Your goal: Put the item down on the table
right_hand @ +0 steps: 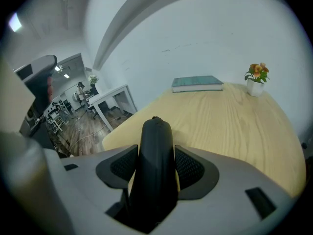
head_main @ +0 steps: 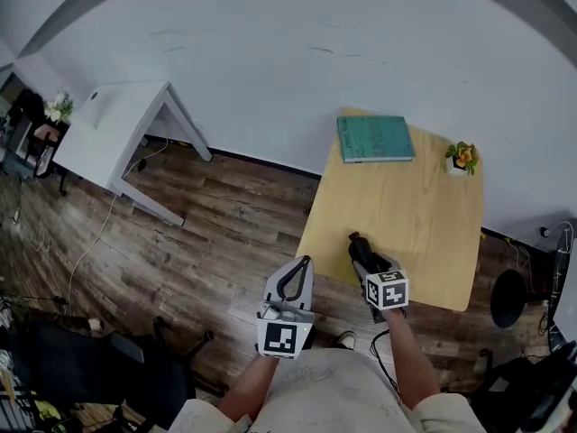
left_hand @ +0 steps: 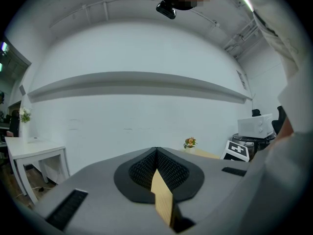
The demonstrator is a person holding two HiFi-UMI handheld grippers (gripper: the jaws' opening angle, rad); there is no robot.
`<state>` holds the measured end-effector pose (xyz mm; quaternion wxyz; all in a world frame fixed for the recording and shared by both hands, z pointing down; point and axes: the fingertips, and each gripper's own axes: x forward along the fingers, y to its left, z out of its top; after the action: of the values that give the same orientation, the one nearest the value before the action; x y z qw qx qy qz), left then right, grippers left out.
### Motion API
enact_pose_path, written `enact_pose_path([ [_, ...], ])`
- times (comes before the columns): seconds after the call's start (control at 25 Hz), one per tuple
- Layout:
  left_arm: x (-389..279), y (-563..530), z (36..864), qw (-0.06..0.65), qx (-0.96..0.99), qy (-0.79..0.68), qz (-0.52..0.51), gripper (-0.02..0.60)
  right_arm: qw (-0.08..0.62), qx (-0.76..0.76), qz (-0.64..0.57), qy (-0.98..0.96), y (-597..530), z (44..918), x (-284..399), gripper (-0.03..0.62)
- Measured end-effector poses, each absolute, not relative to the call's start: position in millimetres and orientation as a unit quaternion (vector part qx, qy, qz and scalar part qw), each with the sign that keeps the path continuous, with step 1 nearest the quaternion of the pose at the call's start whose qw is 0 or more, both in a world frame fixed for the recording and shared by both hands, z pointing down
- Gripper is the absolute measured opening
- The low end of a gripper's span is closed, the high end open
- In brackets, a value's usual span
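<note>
— What is on the worktop (head_main: pixel 424 233)?

— A teal book (head_main: pixel 375 138) lies at the far edge. Its cover print is too small for me to read. My left hand-held gripper (head_main: pixel 302 267) points about level, just off the near left corner, with its jaws closed together on nothing. My right hand-held gripper (right_hand: pixel 156 168) tilts down over the near edge.

— And the item?

— The black item (right_hand: pixel 156 146) is clamped between the right jaws, over the wood. I cannot tell if it touches.

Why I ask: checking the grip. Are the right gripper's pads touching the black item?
Touching. The right gripper view shows both pads pressed against the sides of the black item, with no gap.
</note>
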<state>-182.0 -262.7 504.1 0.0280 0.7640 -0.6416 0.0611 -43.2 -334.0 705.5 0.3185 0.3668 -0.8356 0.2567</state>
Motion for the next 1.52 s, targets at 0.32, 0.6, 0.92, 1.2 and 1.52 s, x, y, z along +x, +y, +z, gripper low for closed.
enact_pose_path([
  [0.32, -177.6, -262.9, 502.0, 0.029, 0.768, -0.636, 0.062, 0.008, 0.318, 0.375, 0.257, -0.832, -335.1, 704.4, -40.9, 0.289],
  [0.6, -176.4, -261.7, 502.8, 0.03, 0.77, -0.634, 0.061, 0.008, 0.303, 0.385, 0.25, -0.835, -338.7, 691.6, -33.4, 0.318],
  [0.92, -162.5, -267.1, 500.2, 0.025, 0.78, -0.622, 0.062, 0.008, 0.282, 0.402, 0.231, -0.84, -336.2, 668.2, -19.8, 0.318],
  [1.2, -139.4, -277.7, 493.4, 0.009, 0.798, -0.6, 0.056, 0.008, 0.248, 0.443, 0.224, -0.832, -333.3, 643.6, 15.5, 0.318],
  [1.52, -110.4, -288.5, 491.5, -0.002, 0.817, -0.575, 0.047, 0.008, 0.201, 0.507, 0.219, -0.809, -327.2, 612.8, 71.9, 0.318],
])
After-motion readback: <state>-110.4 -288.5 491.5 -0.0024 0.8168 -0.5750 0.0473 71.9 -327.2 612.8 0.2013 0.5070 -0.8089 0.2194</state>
